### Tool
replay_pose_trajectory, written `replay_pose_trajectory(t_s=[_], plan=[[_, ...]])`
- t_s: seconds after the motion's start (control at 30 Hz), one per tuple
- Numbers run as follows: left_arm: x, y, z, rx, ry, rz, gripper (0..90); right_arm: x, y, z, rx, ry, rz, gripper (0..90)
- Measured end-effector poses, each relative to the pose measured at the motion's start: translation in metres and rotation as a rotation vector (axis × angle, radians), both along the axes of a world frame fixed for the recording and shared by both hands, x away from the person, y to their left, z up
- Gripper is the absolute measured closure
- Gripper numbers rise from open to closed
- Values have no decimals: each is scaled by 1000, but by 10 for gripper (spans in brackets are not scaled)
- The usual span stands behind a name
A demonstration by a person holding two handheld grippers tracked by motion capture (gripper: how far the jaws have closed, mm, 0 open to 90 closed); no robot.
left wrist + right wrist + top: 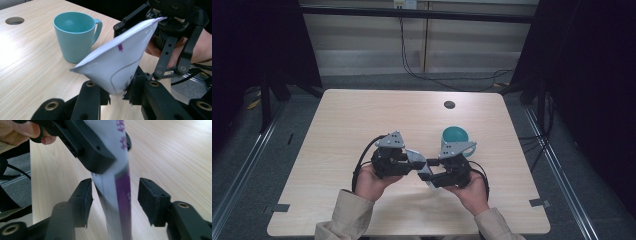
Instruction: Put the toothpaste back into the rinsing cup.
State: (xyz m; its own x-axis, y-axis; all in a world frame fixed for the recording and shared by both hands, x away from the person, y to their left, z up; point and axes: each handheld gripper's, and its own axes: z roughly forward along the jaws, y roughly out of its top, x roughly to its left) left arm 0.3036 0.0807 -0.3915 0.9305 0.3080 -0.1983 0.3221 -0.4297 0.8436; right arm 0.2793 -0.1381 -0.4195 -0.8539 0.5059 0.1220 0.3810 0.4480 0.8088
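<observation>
White packet (117, 67), held above the near middle of the table (342, 130) between the two grippers. In the left gripper view it flares upward from a narrow lower end, which is pinched between the two black jaws of the left gripper (119, 93); its upper edge reaches the other gripper farther off. A thin dark outline curves across its face and a small purple mark sits near the upper fold. In the right gripper view the packet (117, 182) appears edge-on as a white strip with a purple band and purple printed characters, too blurred to read; no brand or word is legible in any view.

Right gripper (115, 200): its jaws stand apart, one on either side of the packet, with a gap showing between each pad and the packet's surface. The left gripper's jaw clamps the strip just above them.

High view: left gripper (412, 161) and right gripper (430, 170) meet tip to tip, each held in a hand, beige sleeves (344, 215) entering from the bottom edge.

Teal mug (75, 37), upright, handle visible, standing on the table just beyond the right gripper; no marking shows on it. A round dark hole (449, 104) lies in the tabletop farther back.
</observation>
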Motion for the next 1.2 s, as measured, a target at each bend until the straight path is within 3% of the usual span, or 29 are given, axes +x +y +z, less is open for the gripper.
replay_pose_trajectory(t_s=[0.2,0.27,0.37,0.4,0.47,0.53,0.67,0.8,1.0,1.2], plan=[[-1,-4,2,3,1,-12,754,2,6,-2,14,12,16,575],[0,-3,1,-10,9,-18,746,0,6,-2,-2,-12,27,631],[1,-2,1,-39,20,-31,707,-1,4,-2,25,-8,32,705],[2,-1,1,-60,29,-30,673,-1,3,-2,32,-10,38,723],[2,1,3,-68,8,6,588,0,-1,-2,55,2,34,737],[5,4,1,-75,16,27,418,-1,-4,-2,66,5,27,739],[5,11,-2,-100,-2,48,295,0,-15,-2,100,8,-6,738],[3,17,-7,-121,-39,52,248,2,-27,1,130,7,-46,738],[3,24,-26,-105,-39,82,201,4,-40,9,167,0,-78,737],[3,26,-47,-32,-42,111,200,7,-46,15,183,-6,-100,736]])
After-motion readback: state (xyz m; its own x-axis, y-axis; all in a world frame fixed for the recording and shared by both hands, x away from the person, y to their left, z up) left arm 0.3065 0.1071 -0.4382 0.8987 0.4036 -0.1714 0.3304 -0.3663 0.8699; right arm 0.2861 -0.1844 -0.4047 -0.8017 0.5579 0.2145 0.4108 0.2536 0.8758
